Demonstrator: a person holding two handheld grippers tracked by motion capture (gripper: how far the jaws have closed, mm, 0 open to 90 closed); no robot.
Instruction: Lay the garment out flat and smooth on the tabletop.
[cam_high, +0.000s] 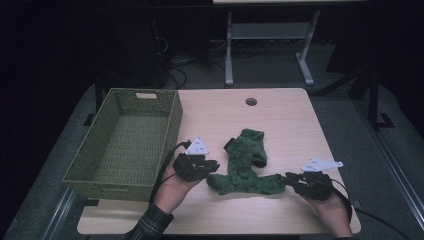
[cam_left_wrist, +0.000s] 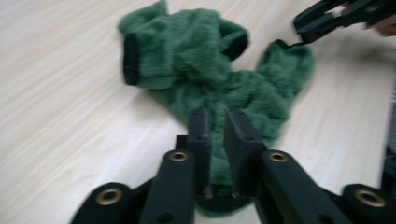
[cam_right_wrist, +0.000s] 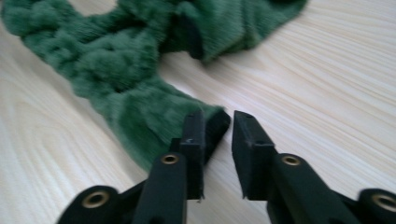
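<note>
A heap of fuzzy green socks (cam_high: 245, 165) with black cuffs lies on the wooden table, just right of its middle. My left gripper (cam_high: 212, 167) is at the heap's lower left end. In the left gripper view its jaws (cam_left_wrist: 218, 114) stand close together, with green sock fabric (cam_left_wrist: 196, 51) pinched between them. My right gripper (cam_high: 286, 177) is at the heap's right end. In the right gripper view (cam_right_wrist: 219, 116) a gap shows between the jaws. A sock's black-edged tip (cam_right_wrist: 215, 126) touches the left jaw, and bare table shows beside the right one. The right gripper's jaws (cam_left_wrist: 310, 23) also appear far off in the left gripper view.
A green woven basket (cam_high: 125, 140) stands at the table's left, close to my left hand. A round cable hole (cam_high: 251, 101) sits near the far edge. Beyond the table are a desk frame (cam_high: 270, 45) and cables on the floor.
</note>
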